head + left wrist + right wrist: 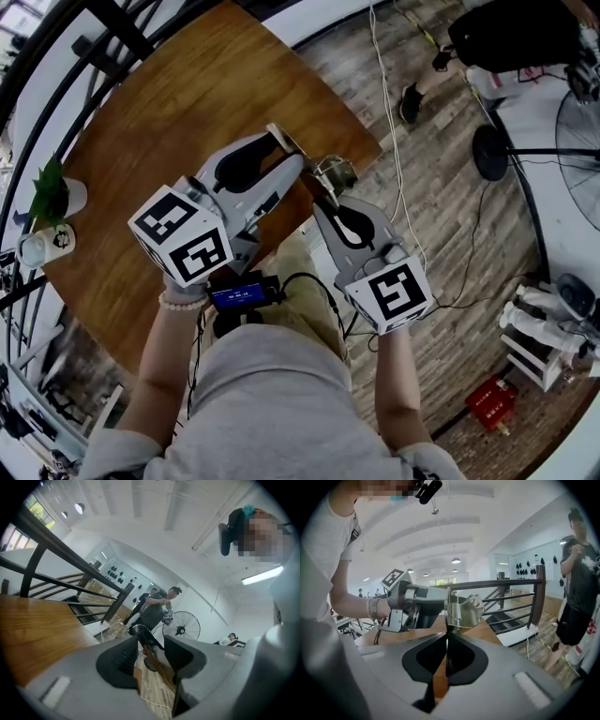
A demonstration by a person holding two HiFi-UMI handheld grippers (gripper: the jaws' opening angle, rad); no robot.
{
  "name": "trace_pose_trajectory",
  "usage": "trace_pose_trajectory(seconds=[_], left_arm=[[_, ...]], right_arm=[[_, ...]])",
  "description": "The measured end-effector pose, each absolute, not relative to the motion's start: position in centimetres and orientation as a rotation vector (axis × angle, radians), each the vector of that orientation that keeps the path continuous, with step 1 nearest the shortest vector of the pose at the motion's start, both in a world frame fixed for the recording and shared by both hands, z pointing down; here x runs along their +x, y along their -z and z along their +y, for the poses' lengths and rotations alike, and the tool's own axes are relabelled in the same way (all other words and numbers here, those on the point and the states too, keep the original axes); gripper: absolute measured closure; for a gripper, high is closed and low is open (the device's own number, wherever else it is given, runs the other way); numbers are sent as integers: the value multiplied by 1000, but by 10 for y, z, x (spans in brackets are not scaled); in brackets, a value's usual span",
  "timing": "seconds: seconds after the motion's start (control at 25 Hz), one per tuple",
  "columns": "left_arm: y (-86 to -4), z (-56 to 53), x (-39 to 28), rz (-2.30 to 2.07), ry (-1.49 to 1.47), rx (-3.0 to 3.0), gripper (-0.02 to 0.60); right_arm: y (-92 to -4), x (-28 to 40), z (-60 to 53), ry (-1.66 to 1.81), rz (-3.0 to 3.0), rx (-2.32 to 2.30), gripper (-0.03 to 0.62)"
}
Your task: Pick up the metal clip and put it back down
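The silver spring-loaded metal clip (463,611) was held up near the round wooden bench's (187,112) right edge, one wing pinched in the right tongs (446,638), the left tongs (150,635) slightly spread round another thin wing, so any twist might have dropped it floorward.

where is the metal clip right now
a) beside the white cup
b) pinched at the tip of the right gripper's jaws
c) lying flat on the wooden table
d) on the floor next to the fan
b: in the right gripper view the right gripper has its jaws closed together on the bottom edge of the metal clip, holding it upright off the table.
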State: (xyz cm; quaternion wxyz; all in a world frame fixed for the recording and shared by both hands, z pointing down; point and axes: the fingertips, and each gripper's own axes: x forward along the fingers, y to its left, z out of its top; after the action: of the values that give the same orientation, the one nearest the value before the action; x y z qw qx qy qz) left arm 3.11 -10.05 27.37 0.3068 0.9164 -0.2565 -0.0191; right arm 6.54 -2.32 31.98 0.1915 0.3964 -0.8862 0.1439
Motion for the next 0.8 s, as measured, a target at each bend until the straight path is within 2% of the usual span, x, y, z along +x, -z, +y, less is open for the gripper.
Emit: trace_pose_trajectory(seconds=[0.8], left_arm=[[-373, -133, 35, -715, -10, 2240, 408]], right_arm=[[-404, 72, -49, -585, -2422, 1014, 563]])
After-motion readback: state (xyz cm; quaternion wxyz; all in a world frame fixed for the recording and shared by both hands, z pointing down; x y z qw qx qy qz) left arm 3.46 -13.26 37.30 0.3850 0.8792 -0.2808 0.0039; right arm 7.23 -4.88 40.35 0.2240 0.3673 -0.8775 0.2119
